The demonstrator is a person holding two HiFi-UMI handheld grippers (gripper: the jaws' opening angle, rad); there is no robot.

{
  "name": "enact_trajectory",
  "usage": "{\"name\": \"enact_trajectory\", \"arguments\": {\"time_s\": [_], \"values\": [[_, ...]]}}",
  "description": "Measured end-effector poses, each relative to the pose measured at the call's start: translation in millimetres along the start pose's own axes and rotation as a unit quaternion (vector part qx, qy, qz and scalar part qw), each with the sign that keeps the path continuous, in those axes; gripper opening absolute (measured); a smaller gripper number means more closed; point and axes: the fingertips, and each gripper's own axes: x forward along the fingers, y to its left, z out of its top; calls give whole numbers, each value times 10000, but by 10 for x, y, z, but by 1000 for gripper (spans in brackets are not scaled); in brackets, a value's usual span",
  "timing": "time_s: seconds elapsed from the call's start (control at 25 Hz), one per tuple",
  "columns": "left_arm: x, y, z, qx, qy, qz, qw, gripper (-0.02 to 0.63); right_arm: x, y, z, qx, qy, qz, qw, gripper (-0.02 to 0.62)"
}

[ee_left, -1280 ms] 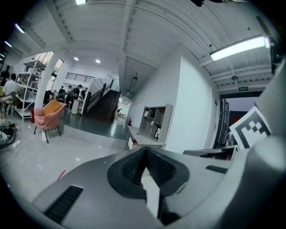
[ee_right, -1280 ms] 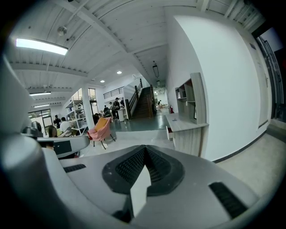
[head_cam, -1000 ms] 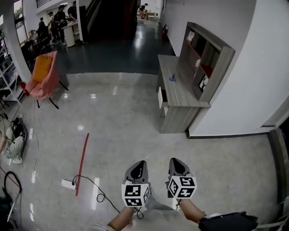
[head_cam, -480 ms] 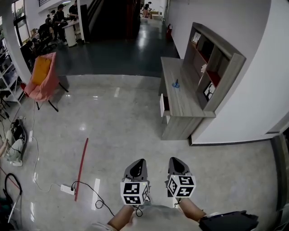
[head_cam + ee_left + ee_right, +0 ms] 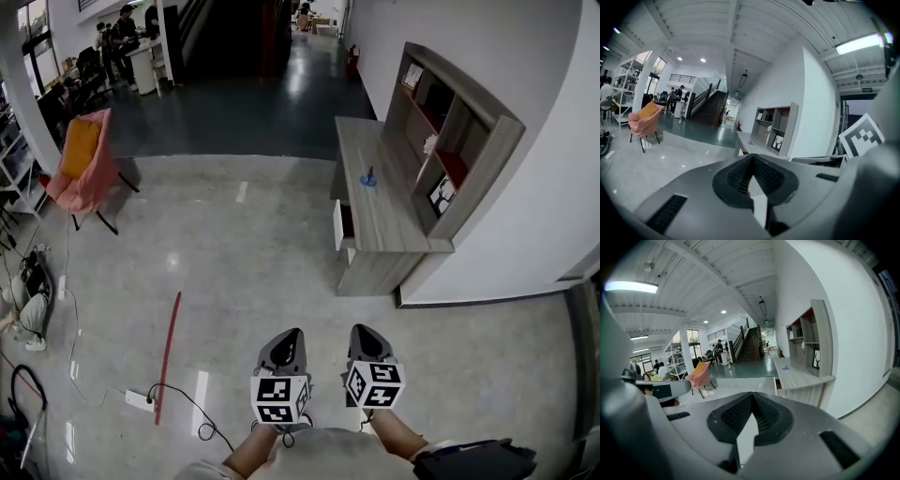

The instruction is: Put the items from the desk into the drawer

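Note:
A wooden desk [image 5: 380,211] with a shelf unit stands against the white wall at the right, some way ahead of me. A small blue item [image 5: 367,178] lies on its top. One drawer [image 5: 339,223] on the desk's left side stands partly open. Both grippers are low in the head view, side by side and far from the desk. My left gripper [image 5: 292,336] is shut with nothing in it, and so is my right gripper [image 5: 362,332]. The desk [image 5: 799,376] and the blue item [image 5: 786,367] show beyond the shut jaws in the right gripper view.
The shelf unit [image 5: 448,141] holds a framed picture [image 5: 441,195] and small objects. A pink chair [image 5: 86,159] stands at the left. A red stick [image 5: 169,349] and a power strip [image 5: 141,401] with cable lie on the glossy floor. People stand at a counter [image 5: 127,37] far back.
The head view has drifted closer to the desk, which now sits a little lower and larger. Both grippers keep their place and stay shut.

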Motion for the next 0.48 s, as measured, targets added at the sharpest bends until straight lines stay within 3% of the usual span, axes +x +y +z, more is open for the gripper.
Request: {"name": "enact_trajectory", "arguments": {"time_s": [0.24,0.48], "values": [[426,314,107,-65,-12,-5,10000,-3,445,-51,138,-10,16,-129,9999,-2],[856,674,448,41,-65,-122,9999,-3,1002,80,498,-67,-98,-197,9997,-2]]}}
